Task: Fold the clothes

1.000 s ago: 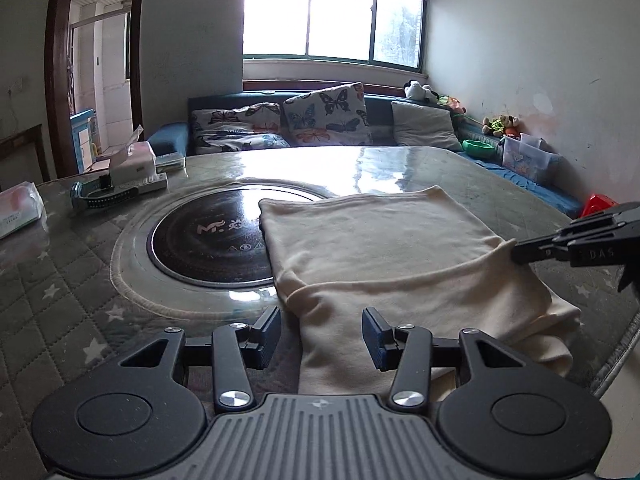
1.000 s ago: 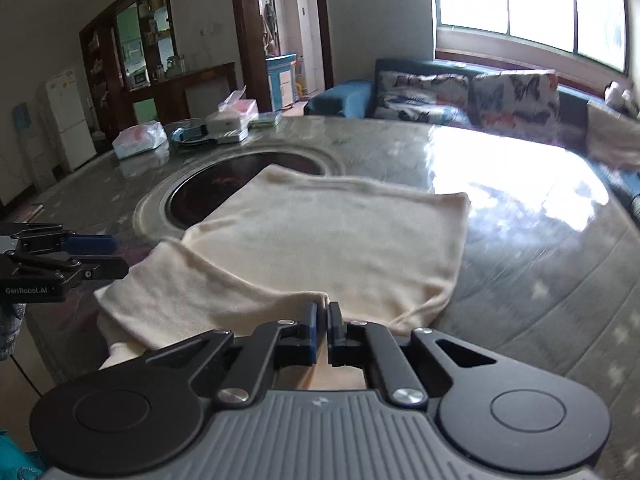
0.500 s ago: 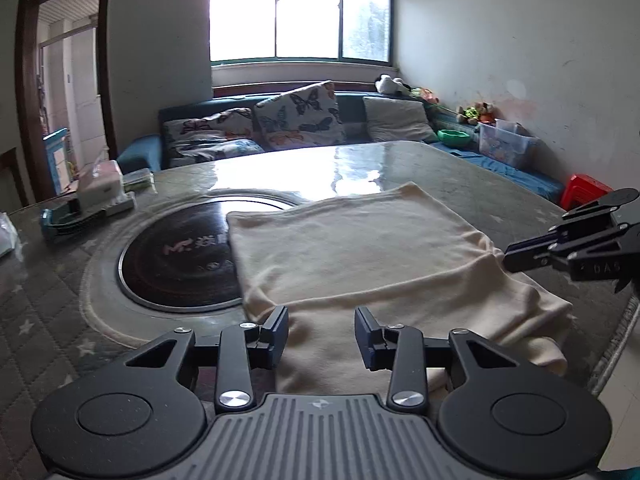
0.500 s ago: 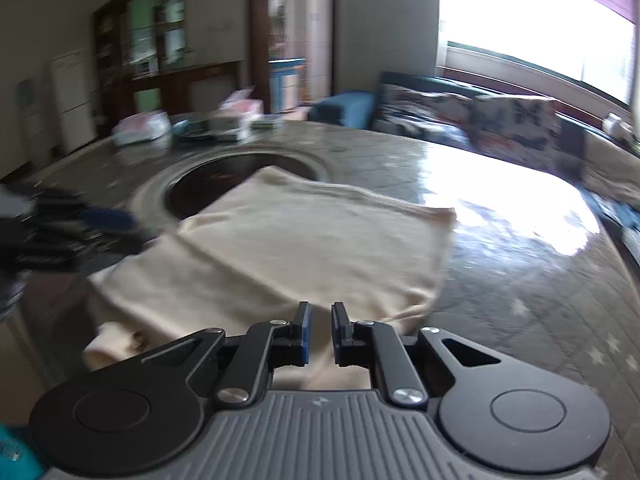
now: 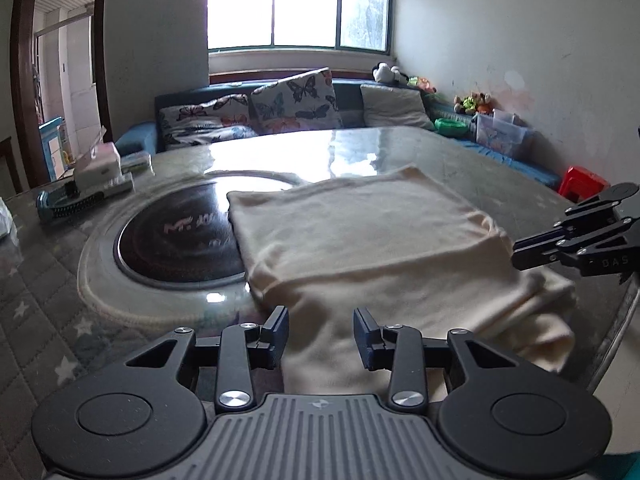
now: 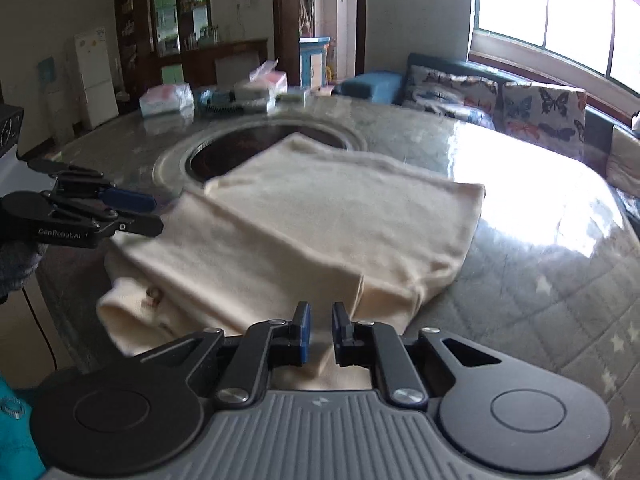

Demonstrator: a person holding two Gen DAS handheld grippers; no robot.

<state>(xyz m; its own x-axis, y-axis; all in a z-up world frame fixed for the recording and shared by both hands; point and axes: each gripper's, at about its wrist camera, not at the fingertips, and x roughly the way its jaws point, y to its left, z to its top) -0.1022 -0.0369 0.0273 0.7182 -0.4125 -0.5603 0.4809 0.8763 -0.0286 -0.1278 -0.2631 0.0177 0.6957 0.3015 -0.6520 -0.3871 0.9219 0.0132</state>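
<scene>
Lettering "GenRobot.AI" on left hand-held gripper [image 6: 154,212], released, right hand-held gripper [image 6: 318,330] released, cream garment [image 6: 320,232] beneath.

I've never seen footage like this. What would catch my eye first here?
A cream garment, partly folded, lies across a glossy round table, its far corner over a dark round inset. A black left gripper and right gripper sit at its near edge, jaws apart.

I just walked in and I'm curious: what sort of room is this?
Most likely a home living and dining room. A sofa with butterfly cushions sits under the window, a fridge stands at the far wall, and a cream garment lies on the big table.
</scene>
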